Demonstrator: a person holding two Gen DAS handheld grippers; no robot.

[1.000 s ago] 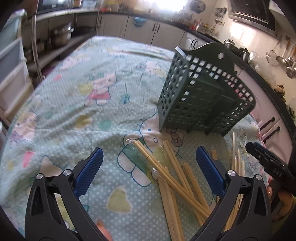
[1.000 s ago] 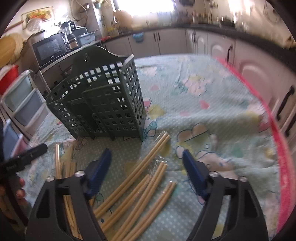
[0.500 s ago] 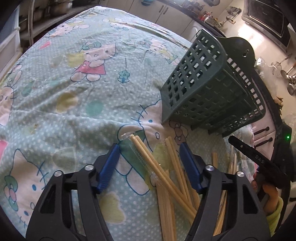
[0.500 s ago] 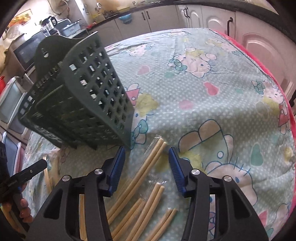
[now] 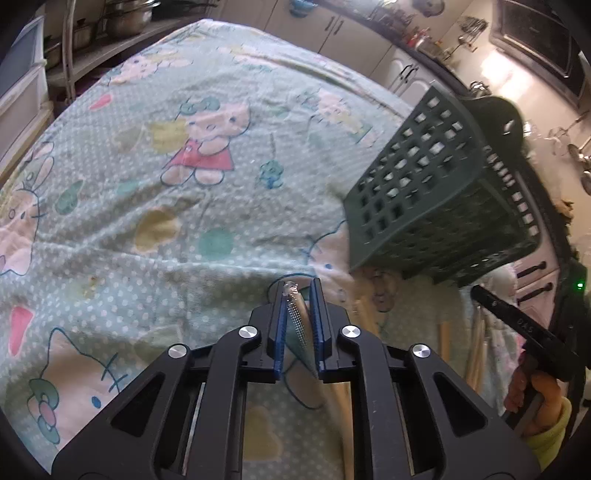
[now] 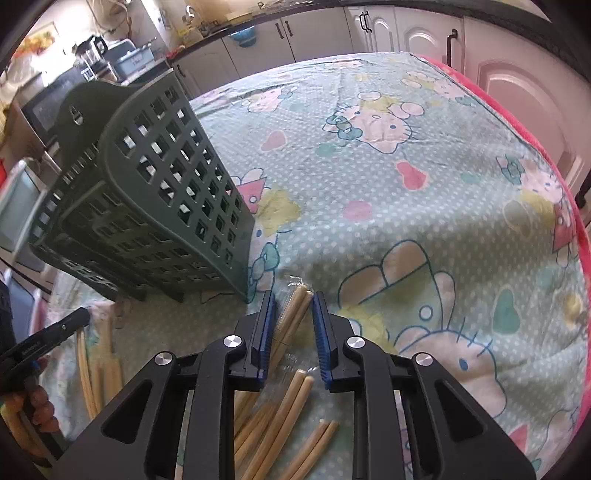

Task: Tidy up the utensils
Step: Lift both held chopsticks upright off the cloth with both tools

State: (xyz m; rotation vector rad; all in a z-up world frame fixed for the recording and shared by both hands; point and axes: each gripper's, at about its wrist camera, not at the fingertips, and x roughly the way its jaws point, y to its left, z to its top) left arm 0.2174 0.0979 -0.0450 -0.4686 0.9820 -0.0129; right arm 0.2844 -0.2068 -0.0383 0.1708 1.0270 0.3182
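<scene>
Several pairs of wooden chopsticks in clear wrappers (image 6: 291,391) lie on the cartoon-print cloth in front of a dark green slotted utensil basket (image 6: 155,206), also in the left wrist view (image 5: 436,206). My left gripper (image 5: 297,295) is shut on the end of one wrapped chopstick pair (image 5: 295,314). My right gripper (image 6: 291,299) is shut on another wrapped chopstick pair (image 6: 295,310), just right of the basket's base. Each view shows the other gripper at its edge.
The cloth-covered table (image 5: 166,184) stretches far ahead of both grippers; its red edge (image 6: 546,155) runs on the right. Kitchen cabinets (image 6: 332,33), a microwave and shelves with pots (image 5: 125,18) surround the table.
Both grippers moved down and forward onto the chopsticks and closed from wide open, each pinching a wrapped pair.
</scene>
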